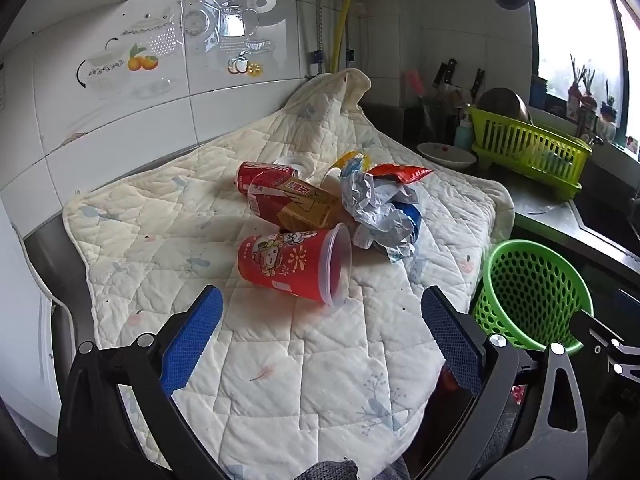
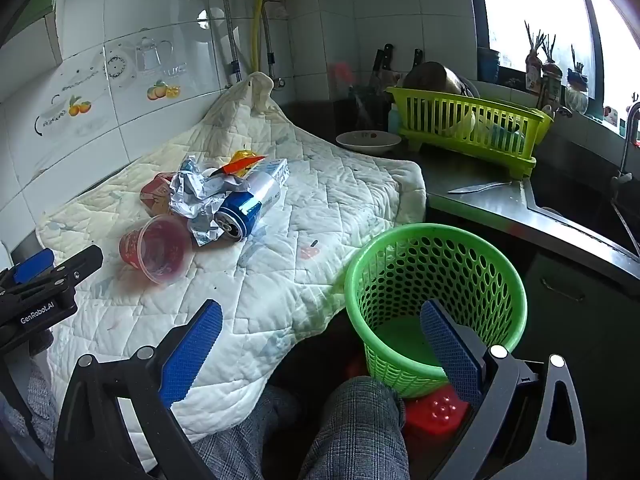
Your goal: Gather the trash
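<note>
I read both grippers as spread fully wide with nothing between the blue pads. Left gripper (image 1: 322,308) hovers low in its frame over the quilted cloth (image 1: 280,360). Just above its fingertips the red plastic cup (image 1: 294,266) lies on its side, mouth toward frame right. Trash pile sits mid-frame behind the cup: red soda can (image 1: 260,172), crumpled paper (image 1: 380,208), red wrapper (image 1: 400,172), blue can (image 2: 250,204) and what may be a yellow carton (image 1: 308,204), partly hidden. Right gripper (image 2: 320,322) is at lower centre of its view, its right finger in front of the green perforated basket (image 2: 436,280). Basket stands at lower right, beside the cloth's edge.
</note>
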`<state>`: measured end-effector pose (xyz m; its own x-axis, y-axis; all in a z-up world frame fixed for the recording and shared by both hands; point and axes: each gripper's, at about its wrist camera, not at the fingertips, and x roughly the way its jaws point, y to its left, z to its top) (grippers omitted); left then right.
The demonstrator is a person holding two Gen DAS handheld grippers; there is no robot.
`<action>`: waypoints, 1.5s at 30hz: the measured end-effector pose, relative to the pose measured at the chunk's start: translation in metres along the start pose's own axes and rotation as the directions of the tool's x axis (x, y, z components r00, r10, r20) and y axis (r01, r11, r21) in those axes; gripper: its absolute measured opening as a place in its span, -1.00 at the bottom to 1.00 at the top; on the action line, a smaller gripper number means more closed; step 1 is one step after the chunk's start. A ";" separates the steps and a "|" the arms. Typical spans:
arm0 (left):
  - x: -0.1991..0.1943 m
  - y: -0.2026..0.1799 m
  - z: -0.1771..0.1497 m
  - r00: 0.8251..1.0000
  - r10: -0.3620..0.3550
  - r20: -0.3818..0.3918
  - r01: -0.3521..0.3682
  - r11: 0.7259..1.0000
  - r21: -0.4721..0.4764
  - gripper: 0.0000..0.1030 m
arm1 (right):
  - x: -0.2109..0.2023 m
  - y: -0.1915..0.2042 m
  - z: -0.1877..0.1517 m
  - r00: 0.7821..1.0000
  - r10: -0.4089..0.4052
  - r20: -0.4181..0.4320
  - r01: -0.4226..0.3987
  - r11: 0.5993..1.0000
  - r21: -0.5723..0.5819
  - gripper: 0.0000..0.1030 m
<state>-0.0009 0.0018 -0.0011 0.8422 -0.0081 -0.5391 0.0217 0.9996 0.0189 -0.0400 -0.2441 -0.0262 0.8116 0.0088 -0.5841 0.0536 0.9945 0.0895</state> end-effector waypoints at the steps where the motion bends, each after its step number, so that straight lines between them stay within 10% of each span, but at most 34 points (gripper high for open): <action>1: 0.000 0.001 0.000 1.000 0.000 0.001 0.000 1.000 -0.001 0.90 | 0.000 0.000 0.000 1.000 -0.001 0.000 0.001 1.000 -0.001 0.87; 45: 0.012 -0.014 0.002 1.000 -0.017 -0.021 0.018 0.999 0.030 0.90 | 0.014 -0.002 0.002 0.999 0.004 -0.033 -0.003 1.000 0.018 0.87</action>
<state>0.0094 -0.0119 -0.0063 0.8302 -0.0245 -0.5570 0.0529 0.9980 0.0351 -0.0275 -0.2463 -0.0324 0.7922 0.0163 -0.6101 0.0613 0.9925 0.1062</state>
